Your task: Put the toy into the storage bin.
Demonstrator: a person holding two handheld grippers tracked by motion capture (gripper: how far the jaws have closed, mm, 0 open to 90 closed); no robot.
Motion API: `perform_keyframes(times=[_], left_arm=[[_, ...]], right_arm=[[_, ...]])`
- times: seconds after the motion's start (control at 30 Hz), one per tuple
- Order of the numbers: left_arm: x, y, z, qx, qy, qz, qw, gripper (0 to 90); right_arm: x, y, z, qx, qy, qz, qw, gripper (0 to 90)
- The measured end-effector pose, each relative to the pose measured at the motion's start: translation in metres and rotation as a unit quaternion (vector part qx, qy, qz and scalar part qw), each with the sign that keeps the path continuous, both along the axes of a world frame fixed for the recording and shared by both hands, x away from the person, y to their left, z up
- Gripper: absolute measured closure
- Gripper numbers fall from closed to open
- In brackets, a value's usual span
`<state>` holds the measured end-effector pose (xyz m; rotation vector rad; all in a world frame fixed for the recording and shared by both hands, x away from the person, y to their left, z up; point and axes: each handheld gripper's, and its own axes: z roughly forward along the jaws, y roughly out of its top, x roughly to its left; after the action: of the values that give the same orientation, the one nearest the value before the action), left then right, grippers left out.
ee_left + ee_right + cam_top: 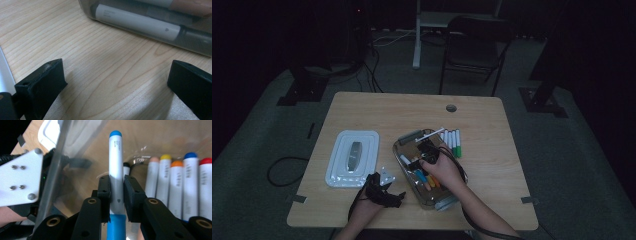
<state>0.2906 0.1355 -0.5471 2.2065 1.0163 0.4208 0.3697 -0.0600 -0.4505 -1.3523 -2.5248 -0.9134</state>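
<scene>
A clear plastic box [399, 159] stands at the middle of the wooden table and holds several markers. My right gripper [426, 149] reaches into it. In the right gripper view the right gripper [116, 182] is shut on a white marker with a blue cap [115, 152], which points away along the jaws. A row of markers [175, 185] with peach, yellow, orange, blue and red caps lies beside it on the box floor. My left gripper [394, 196] rests near the table's front edge, left of the box. The left gripper [117, 72] is open over bare wood, with nothing between its jaws.
A white tray [339, 167] with a grey object [355, 155] in it lies left of the box. Several green-capped markers [453, 142] lie on the table to the box's right. A white marker [135, 22] shows through the box wall. A chair [472, 45] stands beyond the table.
</scene>
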Motion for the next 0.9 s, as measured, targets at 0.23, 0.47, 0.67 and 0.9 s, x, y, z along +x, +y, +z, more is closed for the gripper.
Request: perform_keyframes(times=[0.23,0.47,0.67,0.9], left_arm=[[0.000,0.000,0.000,0.000,-0.001,0.000,1.0000,1.9],[0.000,0.000,0.000,0.000,-0.001,0.000,1.0000,1.9],[0.000,0.000,0.000,0.000,-0.001,0.000,1.0000,1.9],[0.000,0.000,0.000,0.000,0.000,0.000,1.0000,1.9]], right_arm=[[0.003,0.010,-0.015,-0.041,0.023,0.016,0.9988,76.5],[0.004,0.016,-0.029,-0.073,0.049,0.032,0.9956,76.4],[0.004,0.015,-0.031,-0.074,0.064,0.046,0.9941,73.4],[-0.001,0.000,-0.013,-0.034,0.019,0.040,0.9984,69.1]])
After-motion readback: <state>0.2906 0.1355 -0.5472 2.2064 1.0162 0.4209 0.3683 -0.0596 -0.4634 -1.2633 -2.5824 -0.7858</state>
